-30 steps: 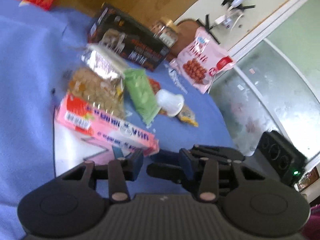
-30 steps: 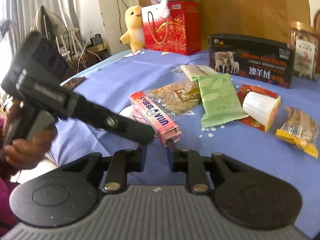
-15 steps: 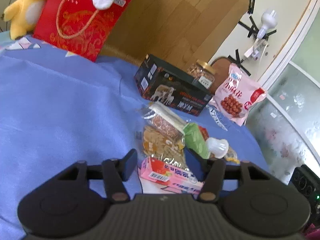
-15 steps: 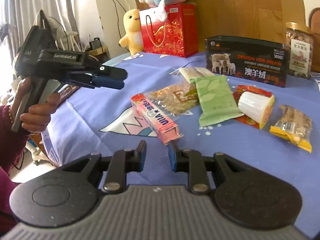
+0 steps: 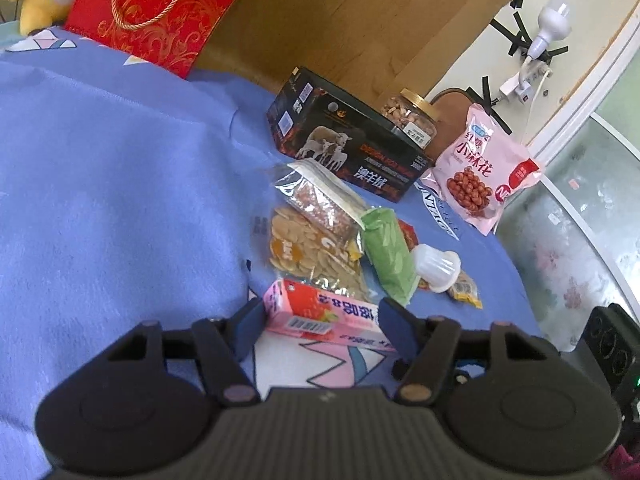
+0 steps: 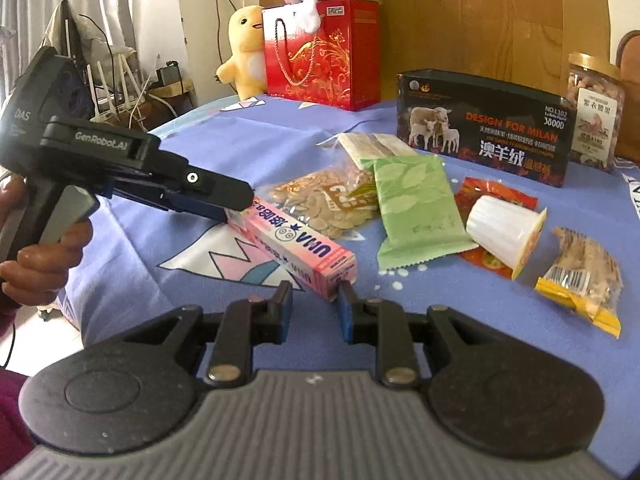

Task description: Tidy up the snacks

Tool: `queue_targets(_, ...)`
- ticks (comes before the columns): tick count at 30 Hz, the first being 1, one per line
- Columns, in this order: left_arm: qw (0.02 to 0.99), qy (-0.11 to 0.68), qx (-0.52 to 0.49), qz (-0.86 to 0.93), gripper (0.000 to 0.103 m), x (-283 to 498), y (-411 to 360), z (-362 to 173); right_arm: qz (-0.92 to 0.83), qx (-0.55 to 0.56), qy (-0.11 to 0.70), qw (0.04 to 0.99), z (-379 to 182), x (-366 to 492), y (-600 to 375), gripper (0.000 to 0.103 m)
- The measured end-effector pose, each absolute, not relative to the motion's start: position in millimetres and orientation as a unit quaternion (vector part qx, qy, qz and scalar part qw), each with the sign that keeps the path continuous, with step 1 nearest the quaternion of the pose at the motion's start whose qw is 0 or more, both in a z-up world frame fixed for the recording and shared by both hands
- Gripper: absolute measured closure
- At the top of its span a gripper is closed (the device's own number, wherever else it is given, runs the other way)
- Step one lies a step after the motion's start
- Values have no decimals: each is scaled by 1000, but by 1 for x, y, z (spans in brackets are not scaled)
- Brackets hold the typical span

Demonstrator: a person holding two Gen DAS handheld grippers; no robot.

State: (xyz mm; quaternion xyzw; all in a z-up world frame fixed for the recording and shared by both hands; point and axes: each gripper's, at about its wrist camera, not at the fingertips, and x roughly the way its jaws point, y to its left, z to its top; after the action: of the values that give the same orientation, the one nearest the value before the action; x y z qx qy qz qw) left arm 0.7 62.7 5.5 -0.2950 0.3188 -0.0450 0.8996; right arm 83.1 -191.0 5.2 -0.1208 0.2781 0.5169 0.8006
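Under both claws lies the blue cloth [image 5: 100, 184], w/ all the snacks on it. Far ahead of the left gripper [image 5: 322, 322] stands the red gift bag [image 5: 152, 8], w/ the black box [image 5: 344, 152] nearer and the nut jar [image 5: 412, 118] behind that box. Pink pouch [image 5: 486, 172] leans ahead-right of the left gripper. Seed bag [image 5: 308, 252] sits just ahead of its tips, green pack [image 5: 390, 256] right of that bag, white cup [image 5: 436, 268] tipped on its side beyond the green pack. Pink candy box [image 5: 320, 312] lies flat on the cloth btwn the left gripper's spread fingers; pads flank its near end, contact unclear. Right gripper [image 6: 314, 308] hangs unclenched, nothing btwn its fingers, the candy box's other end just ahead of its tips. Small yellow-edged packet [image 6: 584, 276] lies ahead-right of it.
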Motion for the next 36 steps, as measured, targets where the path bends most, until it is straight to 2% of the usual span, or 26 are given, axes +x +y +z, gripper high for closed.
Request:
queue_targets(6, 917, 297, -261, -57, 40, 18, 55, 39, 505, -115, 231, 823, 29, 96, -196, 76)
queue_targets(13, 944, 245, -206, -81, 39, 111, 56, 89, 451, -102, 176, 869, 65, 159, -181, 76)
queue_targets(16, 949, 233, -199, -81, 39, 154, 56, 99, 419, -89, 166, 888, 77, 197, -169, 75)
queue_targets(19, 950, 217, -216, -62, 31, 197, 60, 99, 389, -79, 172, 902, 79, 239, -151, 74)
queue_targets(21, 949, 219, -224, -47, 30, 216, 59, 96, 365, -64, 194, 908, 76, 256, -151, 73)
queue_targets(27, 940, 225, -241, -92, 30, 173, 52, 82, 417, 39, 253, 872, 52, 229, -237, 71)
queue_targets(31, 917, 272, -252, -147, 30, 152, 24, 62, 440, 24, 269, 856, 28, 183, -263, 68)
queue_targets(36, 905, 316, -210, -194, 30, 145, -28, 49, 441, -32, 239, 865, 22, 148, -262, 63)
